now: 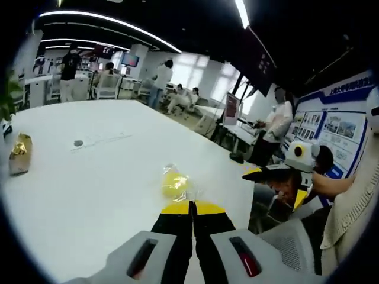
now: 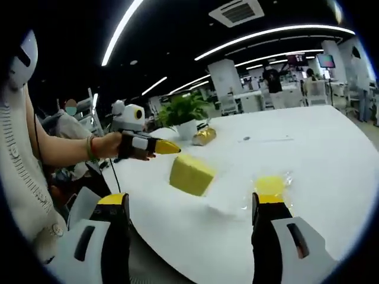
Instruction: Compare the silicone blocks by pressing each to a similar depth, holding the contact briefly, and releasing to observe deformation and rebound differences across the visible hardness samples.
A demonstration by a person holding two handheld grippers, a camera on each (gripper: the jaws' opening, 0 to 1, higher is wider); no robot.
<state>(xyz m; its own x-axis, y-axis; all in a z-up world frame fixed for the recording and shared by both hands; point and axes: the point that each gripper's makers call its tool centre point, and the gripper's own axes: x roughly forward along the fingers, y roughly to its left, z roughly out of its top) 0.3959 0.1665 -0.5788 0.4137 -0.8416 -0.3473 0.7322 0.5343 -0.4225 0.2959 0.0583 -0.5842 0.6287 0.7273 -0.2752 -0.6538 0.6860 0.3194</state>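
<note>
- In the left gripper view, the left hand-held gripper (image 1: pixel 191 207) has its 2 yellow-tipped jaws pressed together, with nothing between them.
- Just past those tips, a small yellow block in clear wrap (image 1: pixel 175 182) lies on the white surface (image 1: pixel 89 177). The tips are near it, but I cannot tell if they touch it.
- Far off to the left on the surface sits a gold packet (image 1: pixel 19 152).
- In the right gripper view, the right hand-held gripper (image 2: pixel 192 204) has its jaws spread wide apart and holds nothing.
- Between the wide jaws, a bigger yellow block (image 2: pixel 191 174) rests near the edge of the surface (image 2: pixel 308 142).
- The small wrapped block (image 2: pixel 269 184) lies just beyond the tip of the jaw on the right side of that view.
- The left hand-held gripper (image 2: pixel 172 148) shows there too, held in a person's hand (image 2: pixel 109 145), with its closed yellow tip close above the bigger block.
- A green plant in a white pot (image 2: pixel 186 115) stands farther back, with the gold packet (image 2: pixel 204 136) beside it.
</note>
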